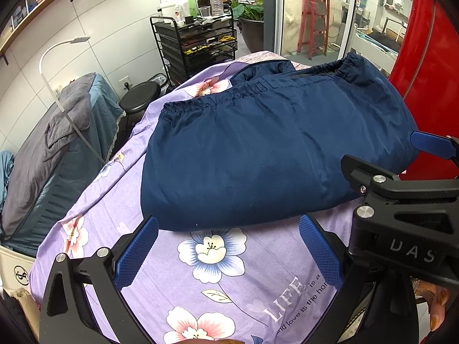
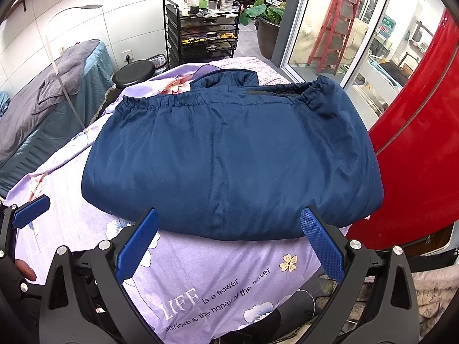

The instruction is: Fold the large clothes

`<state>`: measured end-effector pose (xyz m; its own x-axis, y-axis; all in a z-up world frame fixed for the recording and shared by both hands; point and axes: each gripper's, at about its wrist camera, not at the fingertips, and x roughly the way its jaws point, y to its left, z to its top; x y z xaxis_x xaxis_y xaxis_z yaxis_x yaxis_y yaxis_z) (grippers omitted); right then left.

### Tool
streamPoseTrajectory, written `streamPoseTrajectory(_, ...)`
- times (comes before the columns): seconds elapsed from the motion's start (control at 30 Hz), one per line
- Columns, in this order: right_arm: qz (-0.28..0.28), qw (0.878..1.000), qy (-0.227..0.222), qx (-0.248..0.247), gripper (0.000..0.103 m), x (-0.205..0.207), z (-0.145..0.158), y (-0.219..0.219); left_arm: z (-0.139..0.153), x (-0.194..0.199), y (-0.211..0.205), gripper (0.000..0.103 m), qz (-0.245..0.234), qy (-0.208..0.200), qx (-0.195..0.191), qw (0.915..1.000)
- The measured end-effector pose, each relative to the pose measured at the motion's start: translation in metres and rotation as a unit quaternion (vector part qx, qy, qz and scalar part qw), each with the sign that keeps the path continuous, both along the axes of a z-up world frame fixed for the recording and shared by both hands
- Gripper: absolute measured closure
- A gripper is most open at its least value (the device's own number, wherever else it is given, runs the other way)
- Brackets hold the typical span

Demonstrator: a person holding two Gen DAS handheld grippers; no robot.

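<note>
Item under inspection: a navy blue garment point(image 2: 229, 160), padded in appearance, lying folded into a compact, roughly rectangular bundle on a surface covered with a lilac floral sheet point(image 2: 206, 266). The elasticated hem point(image 2: 178, 100) runs along the far edge of the bundle, gathered and puckered; a further fold of the same fabric shows behind it. The near edge of the bundle is a smooth, rounded fold.

Left claw point(image 1: 228, 250): jaws spread wide, nothing between them. Both blue pads sit above the sheet at the near edge of the garment; whether the tips touch the cloth cannot be told.

Right claw point(image 2: 229, 245): jaws likewise spread wide and empty, the pads set just before the near fold of the garment, right pad toward its right corner. In the left wrist view the right claw's body appears at the right, close beside the bundle.

Surroundings: printed lettering on the sheet reads "LIFE is a flower". Far left, a bed point(image 1: 57, 143) with grey and teal covers and a white lamp point(image 1: 57, 66) arching over it. A black round stool point(image 2: 133, 74) and a black drawer trolley point(image 2: 203, 34) loaded with bottles stand beyond the sheet. A red curved panel point(image 2: 416, 149) occupies the right, just beside the garment.
</note>
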<state>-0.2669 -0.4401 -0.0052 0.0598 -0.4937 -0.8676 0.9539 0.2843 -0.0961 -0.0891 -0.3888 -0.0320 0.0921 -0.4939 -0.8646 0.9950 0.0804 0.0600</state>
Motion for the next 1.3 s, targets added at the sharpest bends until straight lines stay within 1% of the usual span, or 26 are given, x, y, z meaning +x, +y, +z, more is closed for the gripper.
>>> streamPoseTrajectory(0.1,0.001,1.0,0.0,0.002,0.006,0.0008,0.0,0.0009,0.0006,-0.0022,0.0004,0.006,0.001,0.002,-0.004,1.0)
streamPoseTrajectory(0.2,0.001,1.0,-0.001,0.002,0.006,0.0027,-0.0002,0.0028,0.0026,-0.005,0.0043,0.006,-0.002,0.001,-0.021,0.9998)
streamPoseTrajectory(0.33,0.0,1.0,-0.002,0.002,0.006,0.0032,-0.001,0.0031,0.0032,-0.0088,0.0045,0.006,-0.009,0.0,-0.025,0.9996)
streamPoseTrajectory(0.47,-0.004,1.0,-0.003,0.0,0.006,0.0027,-0.001,0.0036,0.0015,-0.0089,0.0029,0.006,-0.005,0.0,-0.019,0.9998)
streamPoseTrajectory(0.6,-0.006,1.0,-0.003,0.001,0.006,0.0017,-0.0014,0.0039,-0.0012,-0.0077,-0.0001,0.006,-0.003,-0.001,-0.001,1.0)
streamPoseTrajectory(0.67,-0.007,1.0,-0.003,0.002,0.006,0.0009,-0.0021,0.0043,-0.0007,-0.0081,0.0007,0.006,-0.003,-0.007,-0.005,1.0)
streamPoseTrajectory(0.8,-0.006,1.0,-0.004,0.003,0.006,0.001,-0.0027,0.005,0.001,-0.0066,0.0009,0.006,-0.001,0.009,-0.006,0.9999)
streamPoseTrajectory(1.3,-0.006,1.0,-0.006,0.002,0.006,0.0005,-0.0022,0.0061,0.001,-0.0088,-0.0003,0.006,-0.006,0.001,-0.005,1.0)
